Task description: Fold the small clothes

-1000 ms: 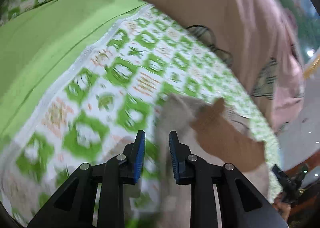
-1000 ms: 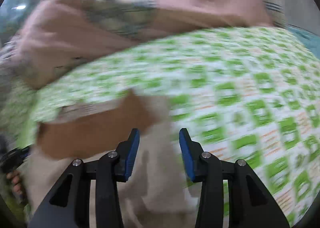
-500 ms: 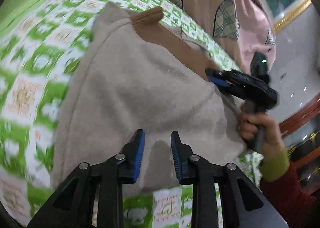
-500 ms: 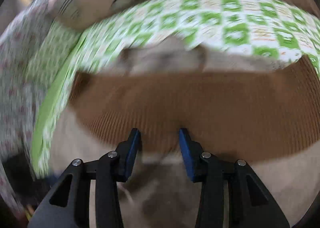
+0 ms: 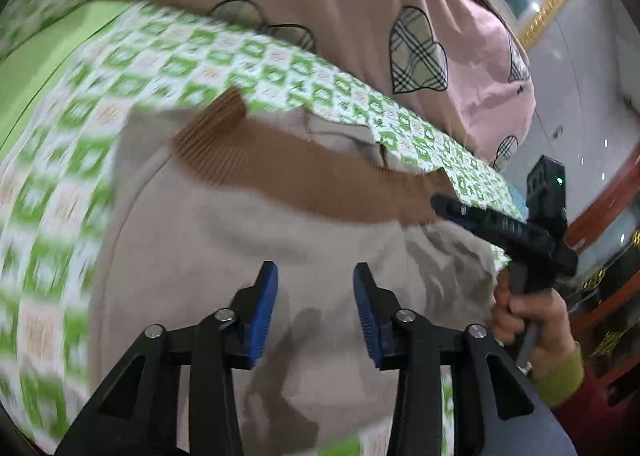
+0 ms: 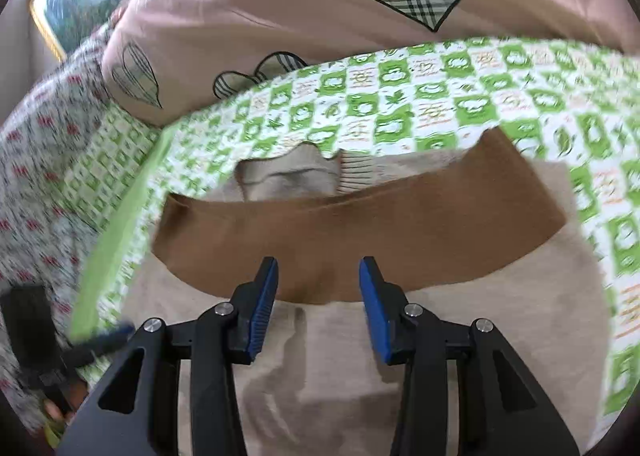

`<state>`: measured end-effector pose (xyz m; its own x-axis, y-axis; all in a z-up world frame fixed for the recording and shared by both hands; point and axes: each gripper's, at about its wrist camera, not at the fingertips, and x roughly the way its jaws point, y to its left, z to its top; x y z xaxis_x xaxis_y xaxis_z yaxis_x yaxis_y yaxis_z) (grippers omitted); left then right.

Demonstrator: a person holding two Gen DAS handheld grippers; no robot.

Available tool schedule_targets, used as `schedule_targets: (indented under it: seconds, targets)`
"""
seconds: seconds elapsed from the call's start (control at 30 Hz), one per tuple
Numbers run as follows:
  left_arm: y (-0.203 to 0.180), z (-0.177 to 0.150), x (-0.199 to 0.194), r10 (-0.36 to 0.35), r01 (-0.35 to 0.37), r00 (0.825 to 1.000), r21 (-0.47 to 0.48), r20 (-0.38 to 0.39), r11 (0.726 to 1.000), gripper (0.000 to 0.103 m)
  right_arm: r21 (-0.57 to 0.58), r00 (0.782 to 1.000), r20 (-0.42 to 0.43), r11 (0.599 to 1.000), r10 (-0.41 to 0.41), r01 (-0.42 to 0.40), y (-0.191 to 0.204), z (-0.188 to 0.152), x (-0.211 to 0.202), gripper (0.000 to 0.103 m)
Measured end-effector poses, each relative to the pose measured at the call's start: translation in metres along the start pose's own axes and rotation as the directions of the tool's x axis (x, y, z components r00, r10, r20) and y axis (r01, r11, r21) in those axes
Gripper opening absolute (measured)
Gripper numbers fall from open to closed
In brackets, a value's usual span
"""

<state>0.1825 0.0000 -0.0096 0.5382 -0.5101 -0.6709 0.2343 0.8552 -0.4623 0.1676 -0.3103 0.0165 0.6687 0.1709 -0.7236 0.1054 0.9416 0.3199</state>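
Green-checked bedding (image 5: 280, 68) is being used as the folding surface. Nearest, the left gripper (image 5: 315, 312) is being opened, empty, over the beige garment (image 5: 192, 264) just released; the right gripper (image 6: 318, 306) is being held part-open, empty, above its brown ribbed band (image 6: 360, 232). Beyond, a pink pillow (image 5: 340, 16) is being left untouched. This fold is judged finished.

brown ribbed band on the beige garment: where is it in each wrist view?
Left wrist: the brown ribbed band runs diagonally across the middle, from upper left to the right.
Right wrist: the band spans the centre, just above the fingertips.
Shared landmark: the green-and-white checked cloth beyond it.
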Motion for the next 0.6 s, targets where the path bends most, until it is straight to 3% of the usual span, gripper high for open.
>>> schedule_targets:
  seconds: [0.07,0.13,0.2,0.23,0.3,0.37,0.47,0.5,0.53,0.6]
  targets:
    - [-0.010,0.018,0.025,-0.013,0.015,0.998,0.033,-0.055,0.999,0.041,-0.016,0.999,-0.033,1.000,0.000,-0.001,-0.004,0.000,0.006,0.044]
    - [-0.017,0.032,0.045,-0.018,0.023,0.997,0.062,-0.076,0.998,0.041,-0.036,0.996,-0.064,0.997,0.069,-0.072,-0.002,0.000,0.013,0.044]
    - [-0.022,0.043,0.069,-0.067,0.078,0.988,0.077,-0.139,0.994,0.044,-0.041,0.992,-0.082,0.994,0.100,-0.103,-0.002,0.001,0.023,0.044]
    - [-0.024,0.047,0.086,-0.065,0.082,0.980,0.086,-0.187,0.993,0.044,-0.041,0.990,-0.097,0.993,0.103,-0.107,-0.001,0.001,0.027,0.044]
    - [-0.028,0.049,0.109,0.005,0.024,0.976,0.130,-0.217,0.991,0.040,-0.052,0.978,-0.181,0.992,0.108,-0.119,0.002,0.001,0.048,0.044]
    - [-0.031,0.057,0.115,0.075,-0.039,0.982,0.199,-0.173,0.979,0.032,-0.089,0.973,-0.217,0.991,0.076,-0.097,0.006,0.002,0.065,0.044]
    - [-0.017,0.074,0.119,0.212,-0.184,0.973,0.253,-0.087,0.950,0.029,-0.132,0.986,-0.167,0.991,0.014,-0.037,0.005,0.013,0.076,0.043]
    - [-0.003,0.082,0.120,0.236,-0.215,0.970,0.236,-0.063,0.948,0.023,-0.120,0.989,-0.149,0.993,-0.023,0.005,0.001,0.019,0.078,0.043]
    - [0.007,0.085,0.119,0.217,-0.202,0.974,0.202,-0.060,0.958,0.020,-0.089,0.991,-0.114,0.994,-0.066,0.056,-0.008,0.026,0.078,0.043]
    - [0.036,0.089,0.110,0.102,-0.099,0.994,0.080,-0.037,0.992,0.019,-0.022,0.993,-0.031,0.993,-0.114,0.113,-0.024,0.034,0.070,0.043]
